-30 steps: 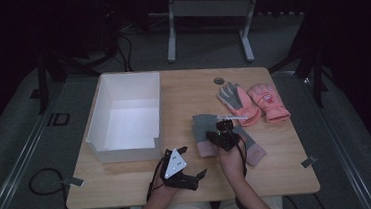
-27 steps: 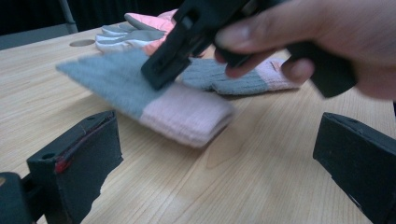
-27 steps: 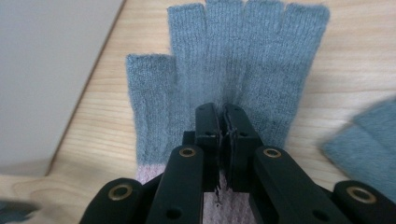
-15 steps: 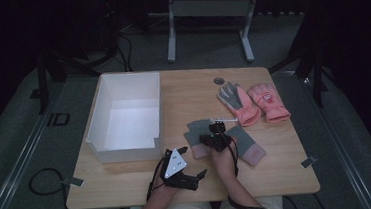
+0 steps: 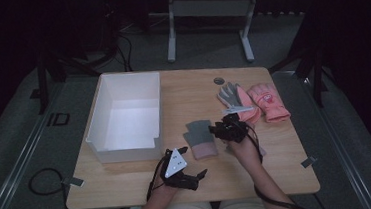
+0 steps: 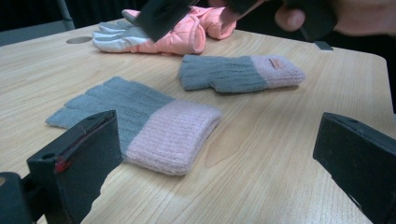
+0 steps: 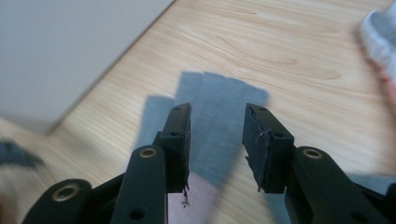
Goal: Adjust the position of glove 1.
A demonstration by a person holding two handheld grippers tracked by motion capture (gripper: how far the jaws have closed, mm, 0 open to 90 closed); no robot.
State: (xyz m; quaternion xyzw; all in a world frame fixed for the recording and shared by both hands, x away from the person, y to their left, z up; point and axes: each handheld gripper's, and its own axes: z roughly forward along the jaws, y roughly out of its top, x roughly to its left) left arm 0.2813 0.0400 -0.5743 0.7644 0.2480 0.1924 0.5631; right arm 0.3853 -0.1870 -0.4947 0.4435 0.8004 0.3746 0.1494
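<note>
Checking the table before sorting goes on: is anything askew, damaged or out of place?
Nothing damaged. The two grey-and-pink knit gloves lie apart at different angles, unpaired, unlike the padded pink gloves side by side.

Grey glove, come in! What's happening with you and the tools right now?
Right tool open, jaws just widened, nothing between them. Left tool open, empty. Grey glove flat on table, released. Nothing blocking it.

Dim room, grey carpet [image 5: 36,146], wooden table [image 5: 187,92]
</note>
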